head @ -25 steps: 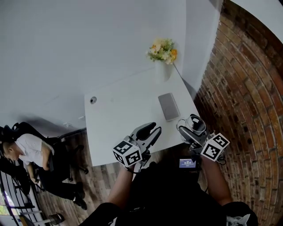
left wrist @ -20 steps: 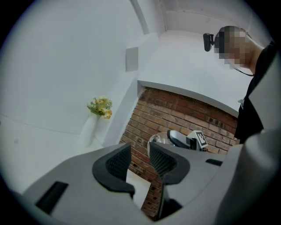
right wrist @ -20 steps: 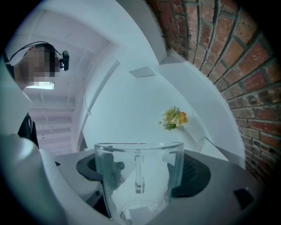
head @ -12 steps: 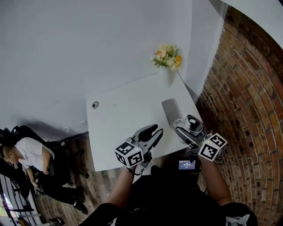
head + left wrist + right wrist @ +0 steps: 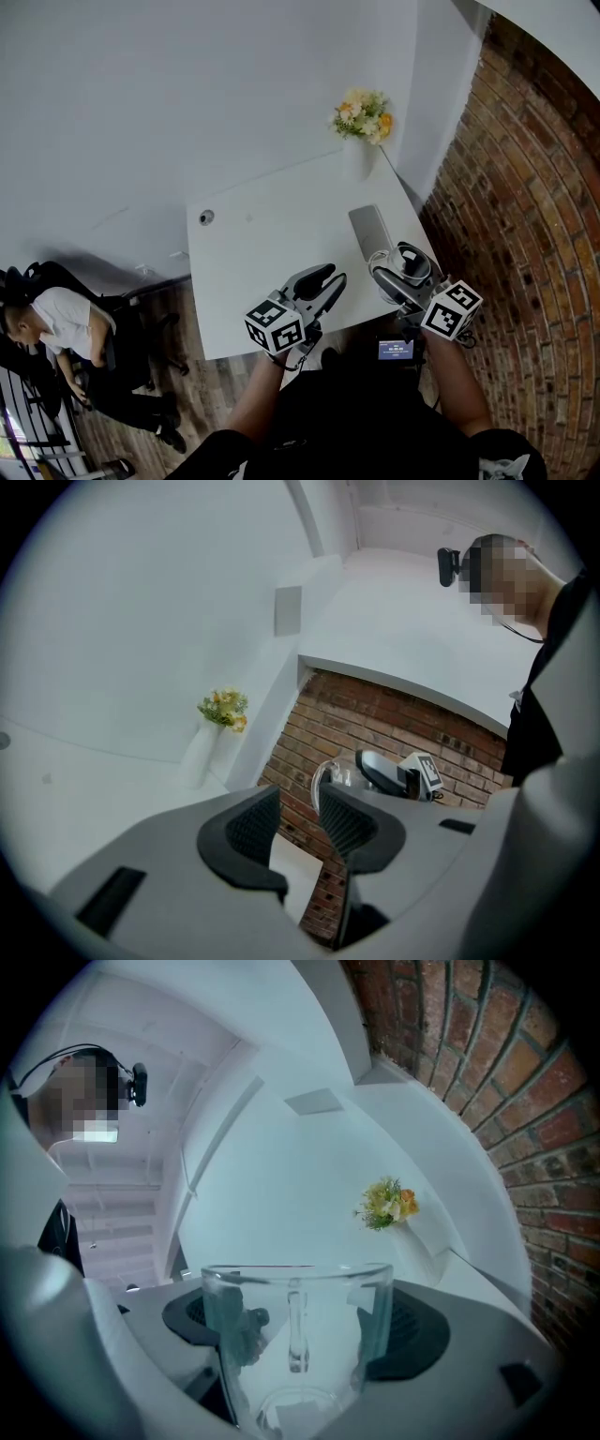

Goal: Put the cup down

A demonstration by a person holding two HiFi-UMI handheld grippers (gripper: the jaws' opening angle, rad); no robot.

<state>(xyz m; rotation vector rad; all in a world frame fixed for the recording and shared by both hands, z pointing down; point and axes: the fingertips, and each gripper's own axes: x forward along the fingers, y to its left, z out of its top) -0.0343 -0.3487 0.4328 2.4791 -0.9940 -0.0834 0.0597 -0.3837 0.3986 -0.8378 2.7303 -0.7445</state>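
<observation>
Since the right tool (image 5: 403,281) pinches the clear glass cup (image 5: 298,1335) by its side walls, setting it down calls for a straight, level descent. The base should come flat onto bare table (image 5: 262,253), clear of the grey slab (image 5: 371,231) just above it in the head view. The jaws should spread only once the weight rests, and the tool should then draw back along its own line so the pads do not drag the glass.

The cup is at the lower right of the head view, over the table's near right corner; I cannot tell whether its base touches. It looks upright, mouth up. Its long axis runs rim to base, vertical in the right gripper view, with the handle on the far side. The left tool (image 5: 298,829) has its jaws a little apart on nothing.
</observation>
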